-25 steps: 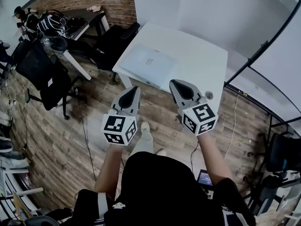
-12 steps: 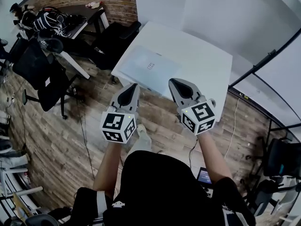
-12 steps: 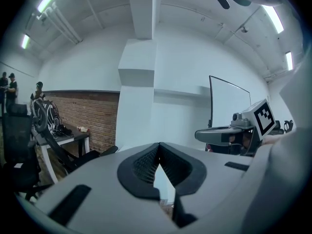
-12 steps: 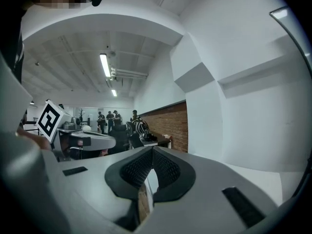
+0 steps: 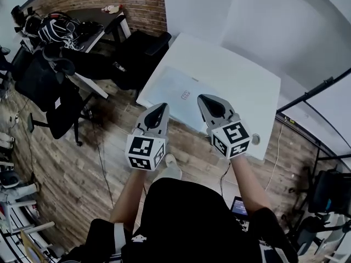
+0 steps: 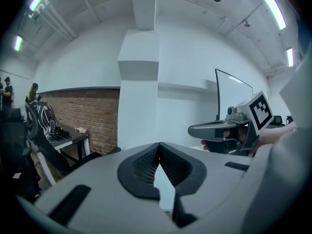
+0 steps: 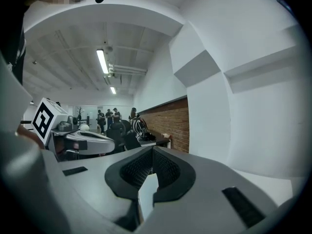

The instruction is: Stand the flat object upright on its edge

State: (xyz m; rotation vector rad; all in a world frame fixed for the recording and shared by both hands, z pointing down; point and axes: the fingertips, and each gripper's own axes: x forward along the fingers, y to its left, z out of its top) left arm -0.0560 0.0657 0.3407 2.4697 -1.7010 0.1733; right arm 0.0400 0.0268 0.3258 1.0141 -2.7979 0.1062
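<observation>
Nearer now, closed empty left gripper (image 5: 162, 107) and right gripper (image 5: 202, 98) hover just short of flat object (image 5: 176, 91).

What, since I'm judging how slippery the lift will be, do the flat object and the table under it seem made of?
Flat object: a thin, pale, faintly bluish slab with a smooth face and a small mark near its middle. It is likely plastic or painted metal with a matte finish, but too small in view to settle.
Table: a plain white top, even and grainless, probably laminate, matte to satin.
</observation>
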